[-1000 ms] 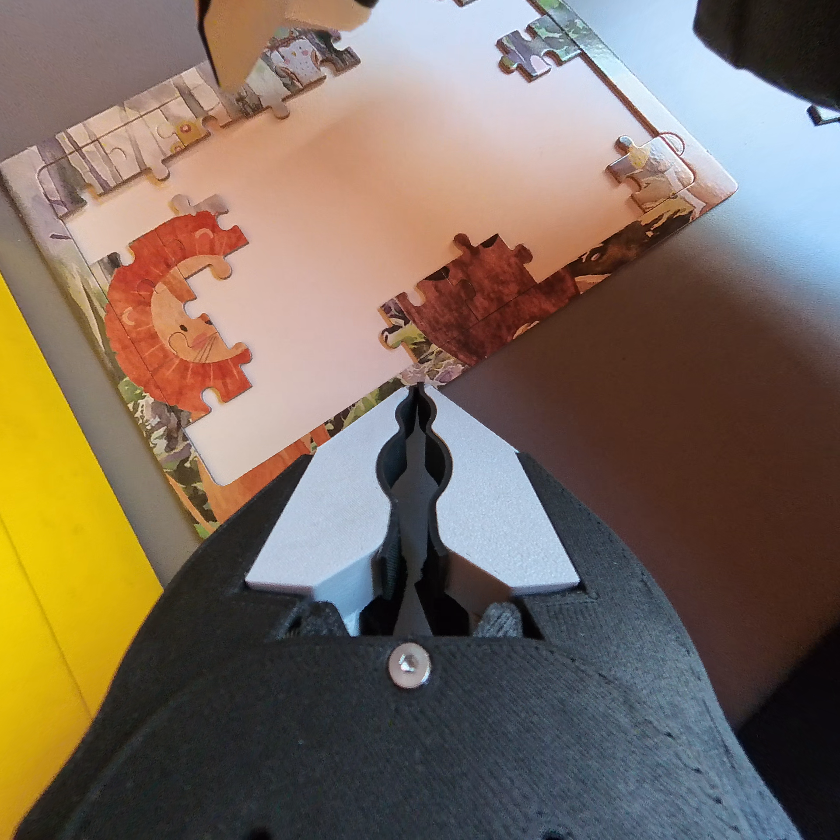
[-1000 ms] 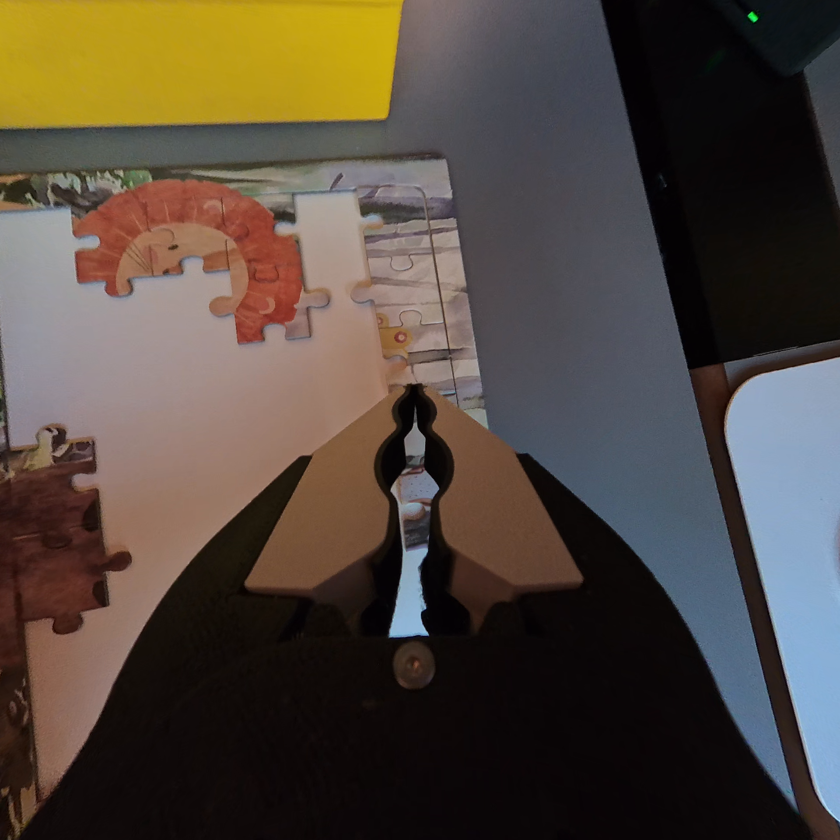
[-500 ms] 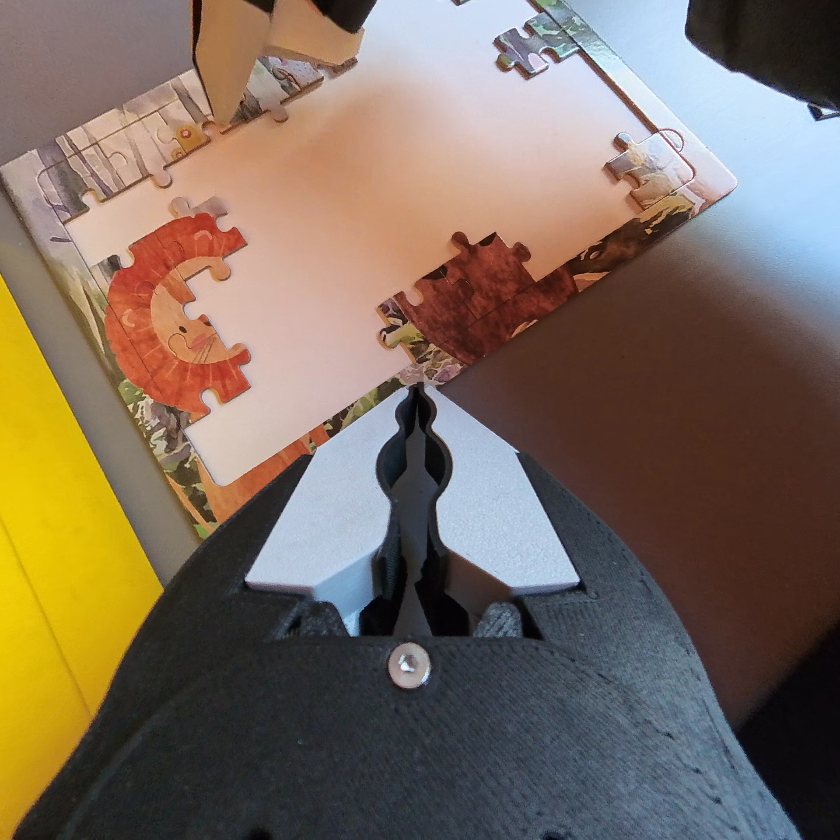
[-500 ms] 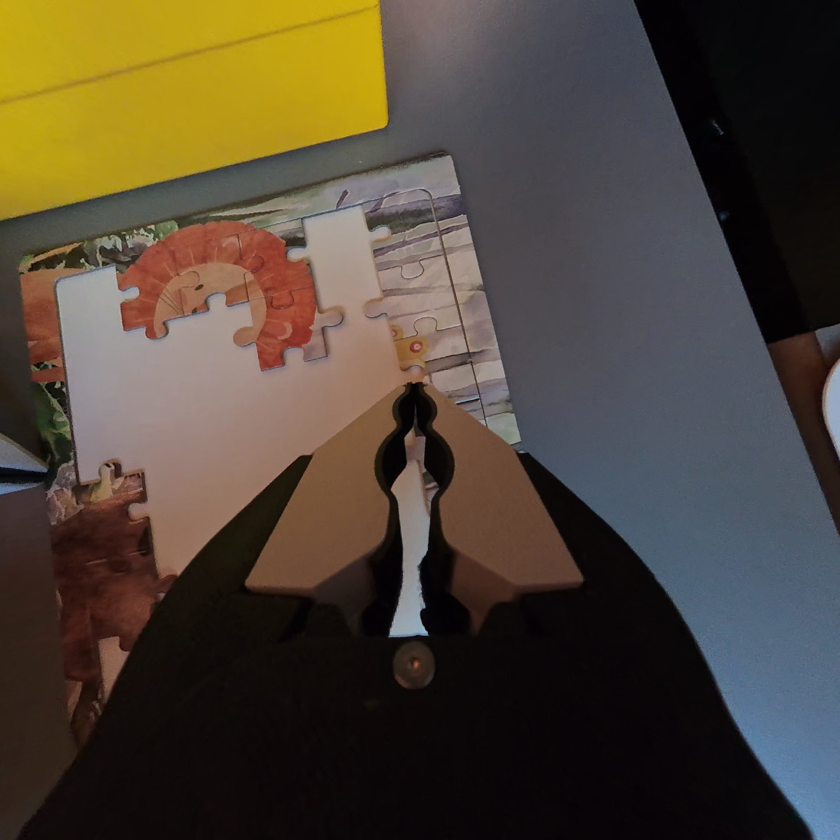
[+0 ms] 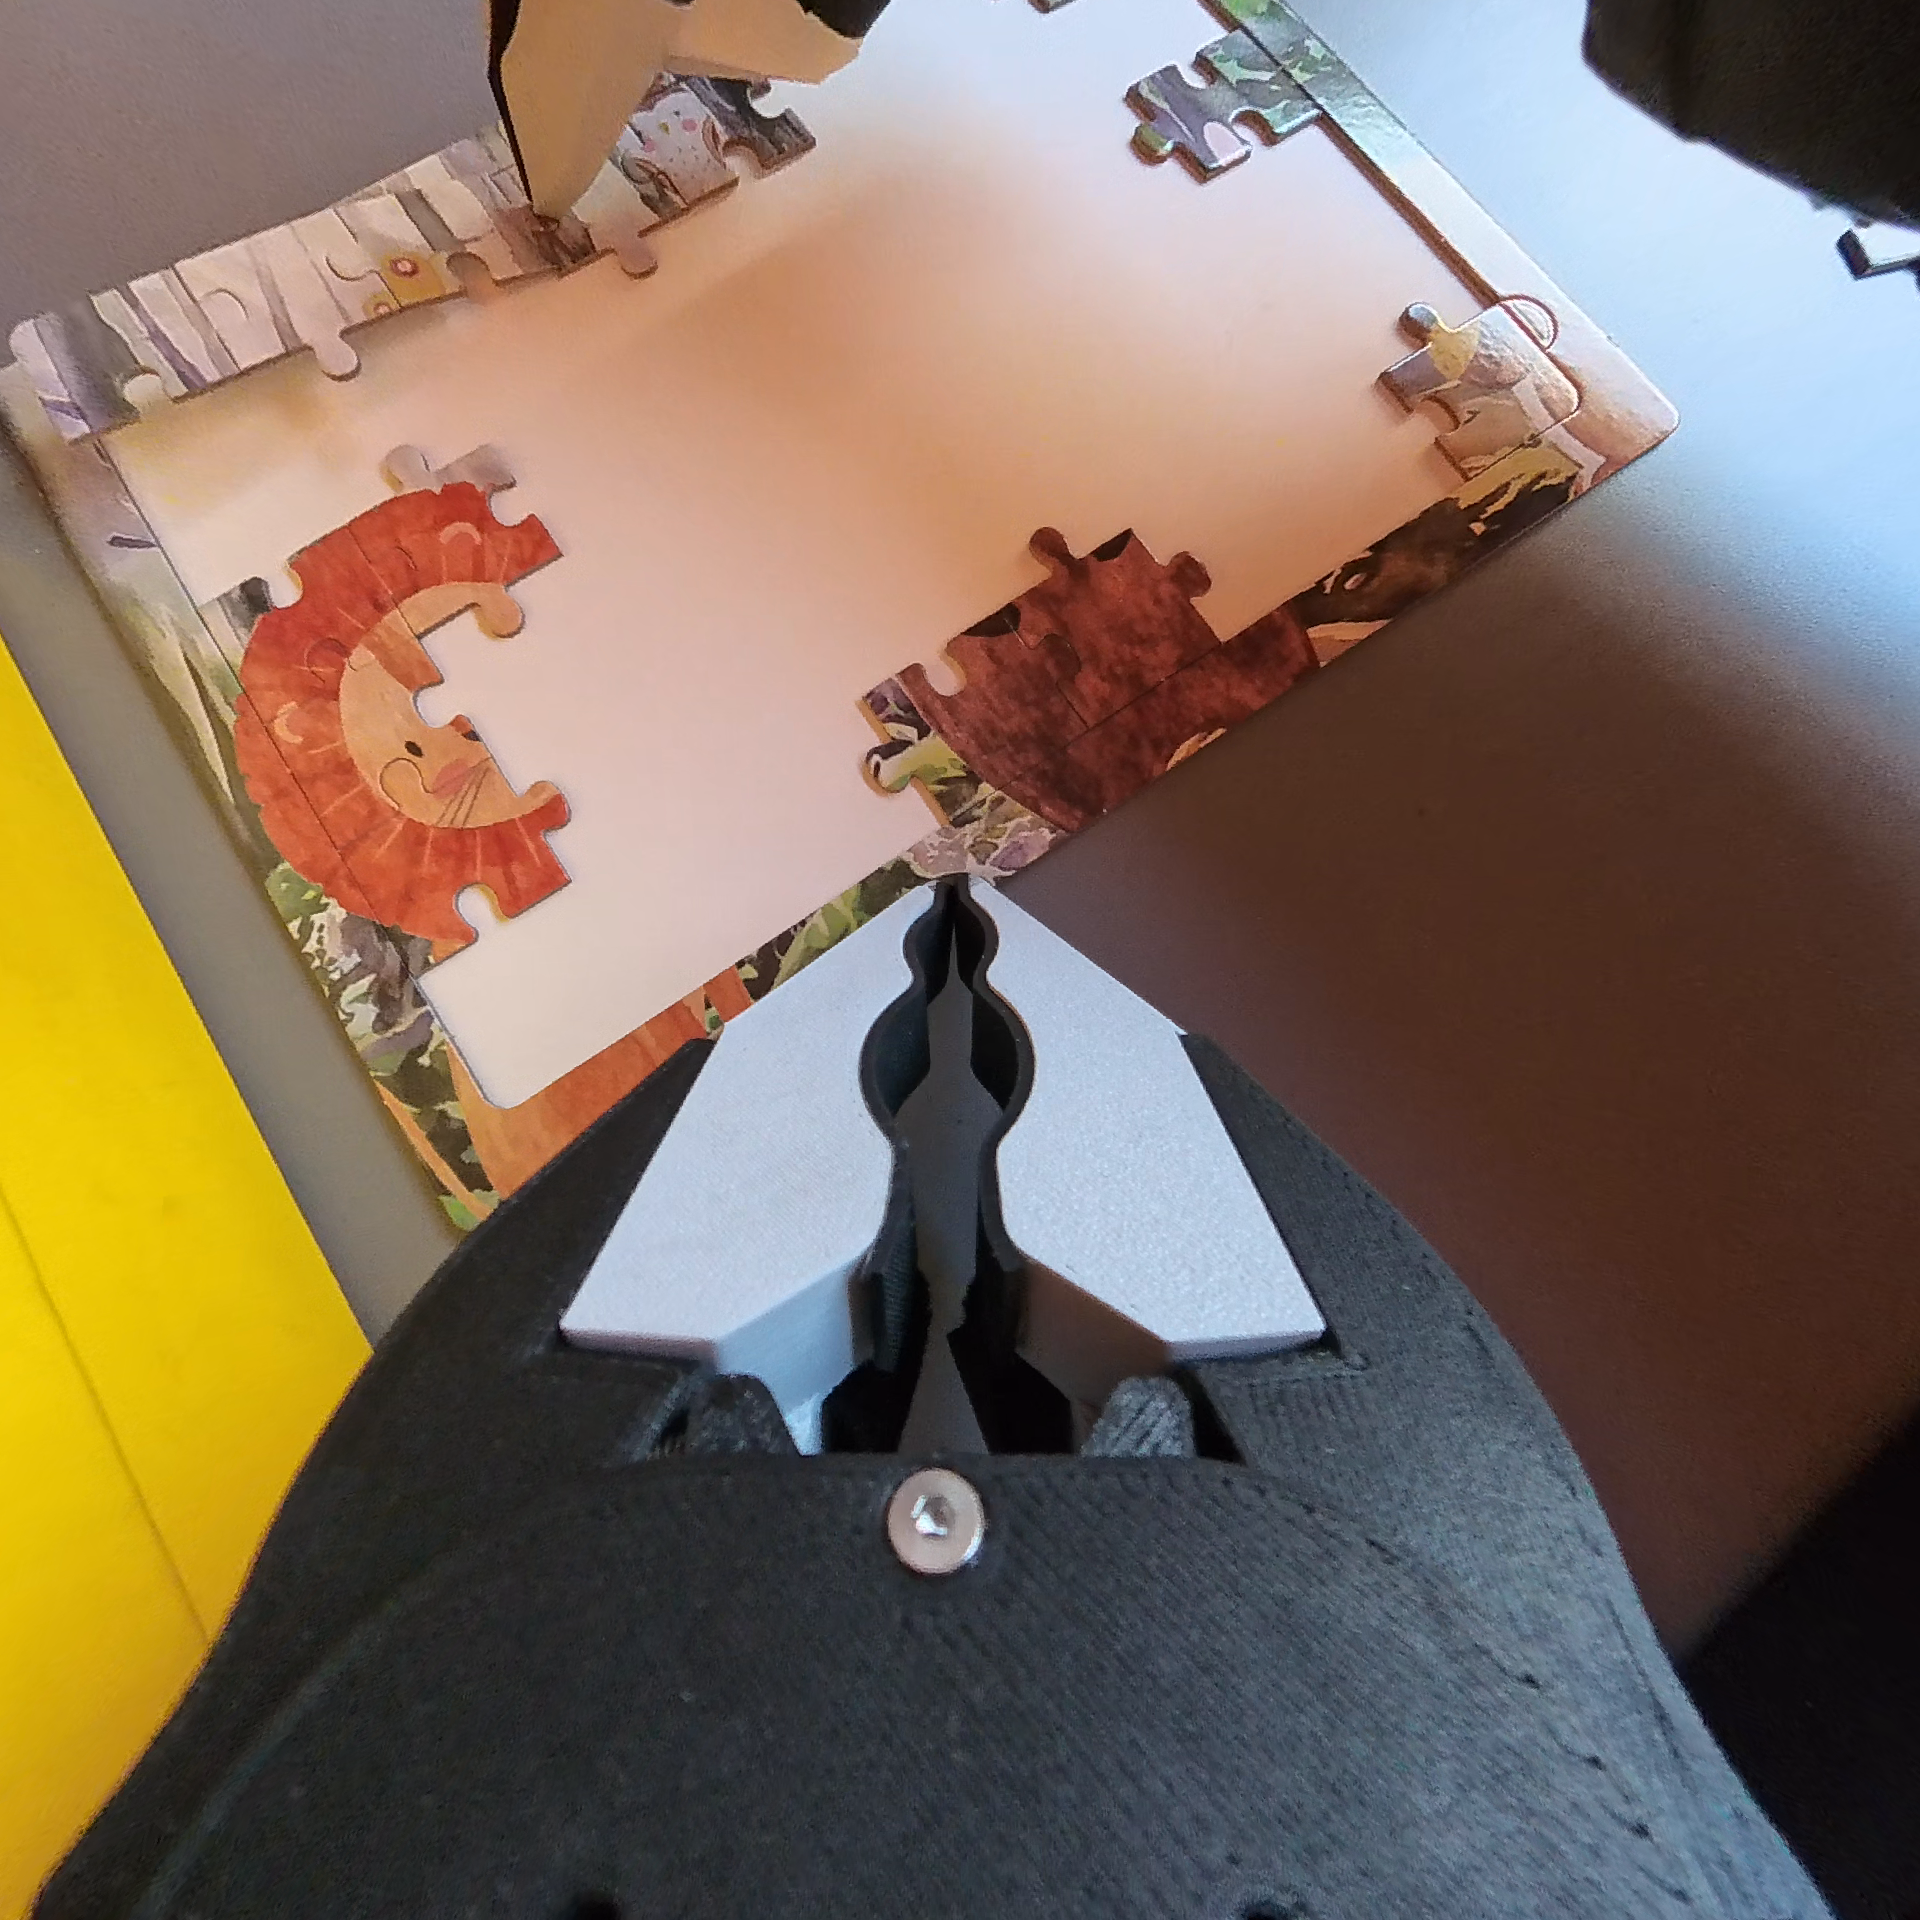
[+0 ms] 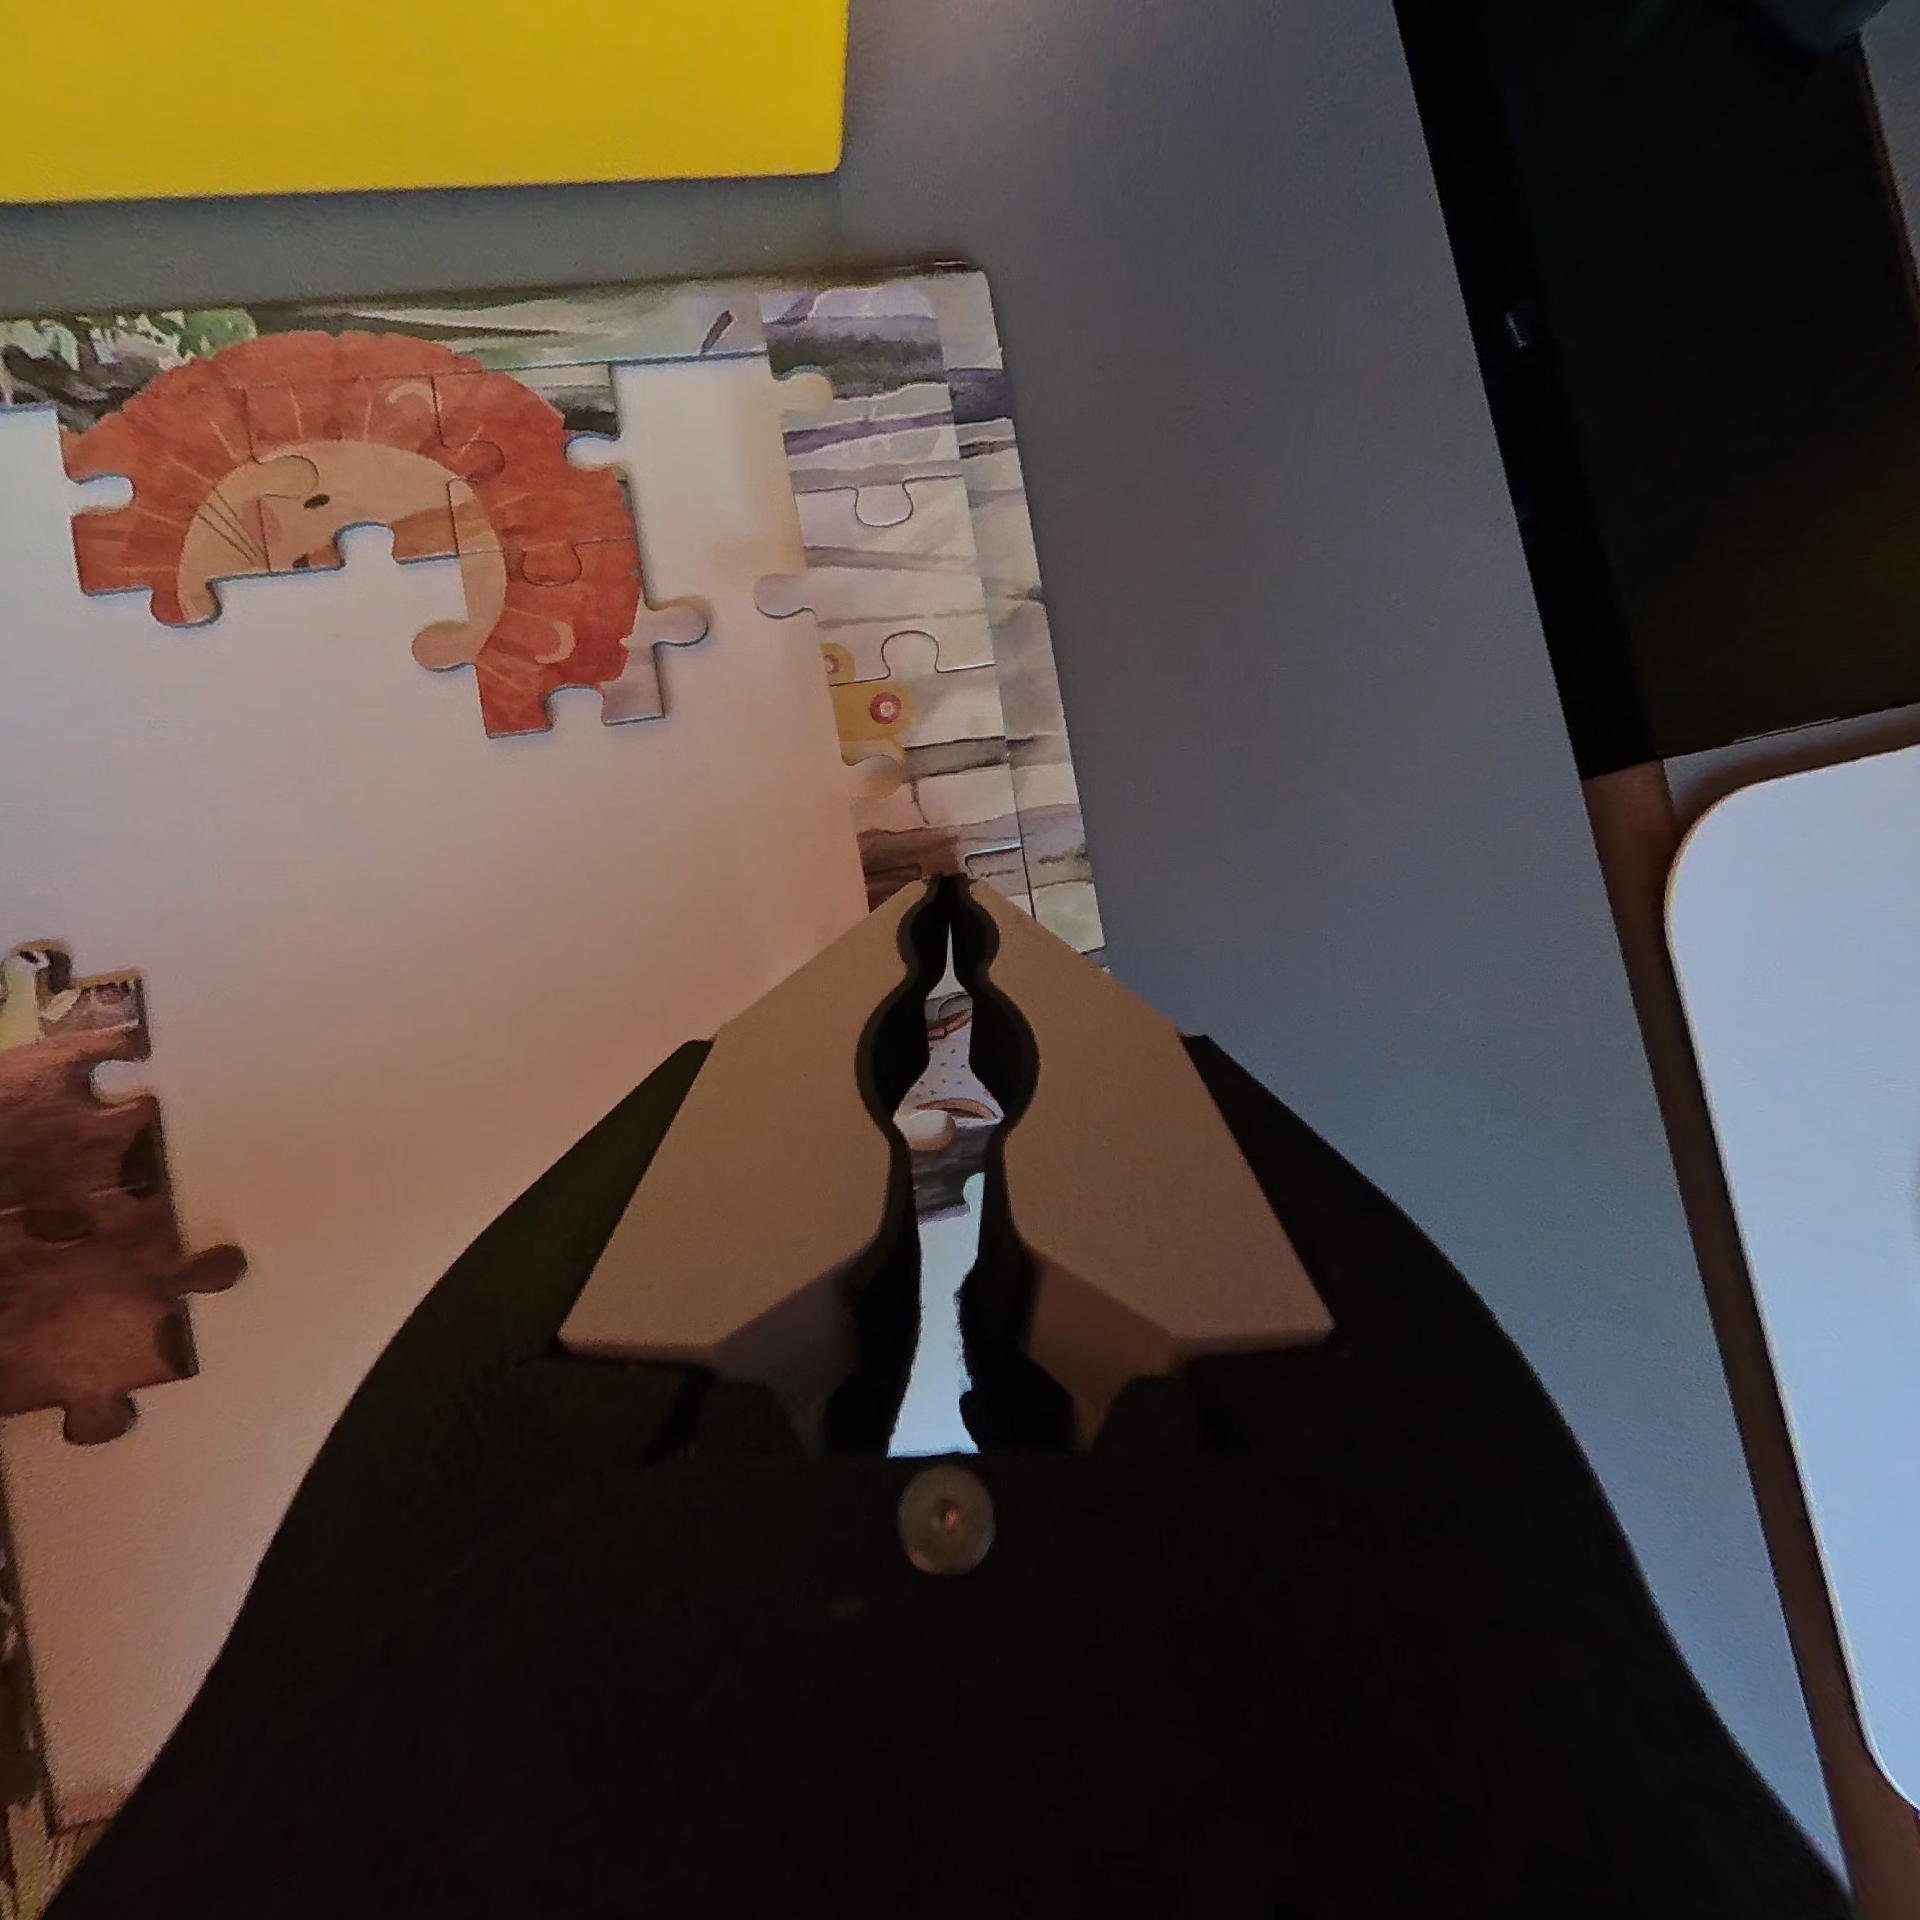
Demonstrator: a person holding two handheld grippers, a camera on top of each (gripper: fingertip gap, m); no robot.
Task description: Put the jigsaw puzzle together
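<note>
On the grey table, the puzzle tray holds lion pieces; both tongs closed, empty.

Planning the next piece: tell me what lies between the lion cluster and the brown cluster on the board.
Only bare white board separates the lion cluster from the brown cluster; no loose pieces. The left wrist view shows it best.

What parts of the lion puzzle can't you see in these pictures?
- Near corner of the puzzle board, left wrist view: covered by the left gripper.
- Piece under the right gripper, right wrist view: only slivers show between its shut fingers.
- Far end of the board, left wrist view: cut off by the top edge.
- Brown animal pieces, right wrist view: cut off by the left edge.
</note>
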